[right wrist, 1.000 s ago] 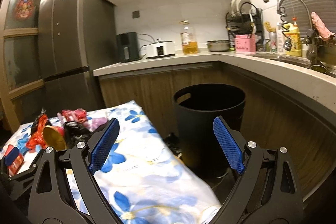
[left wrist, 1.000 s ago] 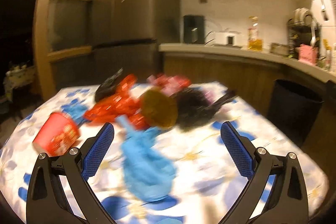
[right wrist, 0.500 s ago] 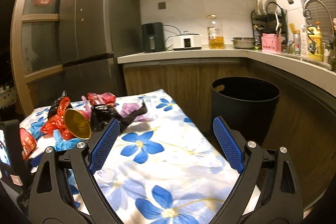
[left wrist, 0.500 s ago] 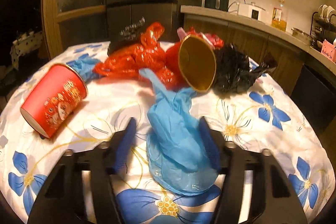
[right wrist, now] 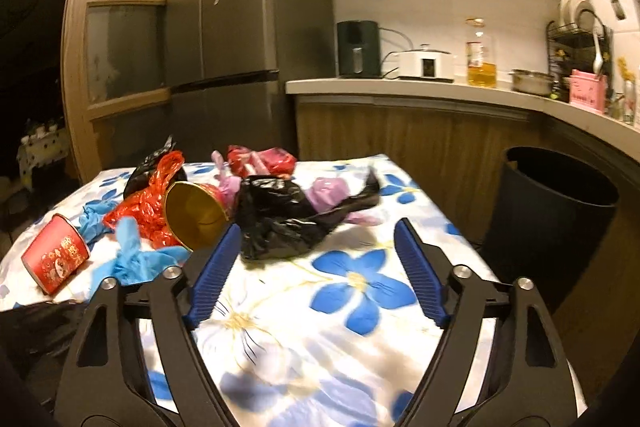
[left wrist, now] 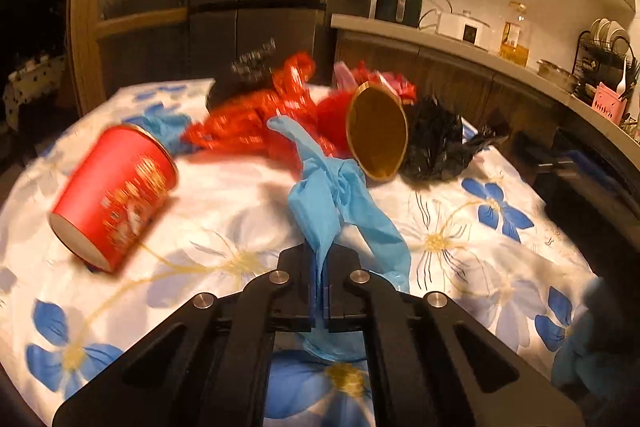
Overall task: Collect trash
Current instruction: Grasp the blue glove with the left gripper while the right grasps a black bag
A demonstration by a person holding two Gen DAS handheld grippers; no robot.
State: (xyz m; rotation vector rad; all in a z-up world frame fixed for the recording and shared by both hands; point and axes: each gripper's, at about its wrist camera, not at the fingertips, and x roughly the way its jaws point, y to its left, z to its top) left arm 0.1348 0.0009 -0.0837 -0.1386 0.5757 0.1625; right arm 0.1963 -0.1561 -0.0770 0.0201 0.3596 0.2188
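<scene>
A: What is seen at the far left of the worktop (left wrist: 224, 187)?
B: A red paper cup (left wrist: 114, 197) is laid on its side on the flowered cloth, its mouth turned away from the left wrist camera. Behind it, a crumpled red plastic bag (left wrist: 256, 131) is found.

A: And in the middle?
B: A blue plastic glove (left wrist: 336, 199) is pinched by the left gripper (left wrist: 320, 291), whose jaws are closed onto it; part of the glove is draped forward of the jaws. Just beyond it, a gold-lined cup (left wrist: 378, 133) is tipped over with its open mouth shown to the camera, touching the red bag.

A: Further right?
B: A black plastic bag (right wrist: 288, 219) is bunched beside the gold-lined cup, with pink wrappers (right wrist: 262, 161) behind it and a purple scrap (right wrist: 328, 193) alongside. The right gripper (right wrist: 316, 279) is held above the cloth with its jaws spread wide, and nothing is gripped between them.

A: And the far right?
B: A black trash bin (right wrist: 552, 219) is stood on the floor off the worktop's right edge, under the kitchen counter (right wrist: 440, 91).
</scene>
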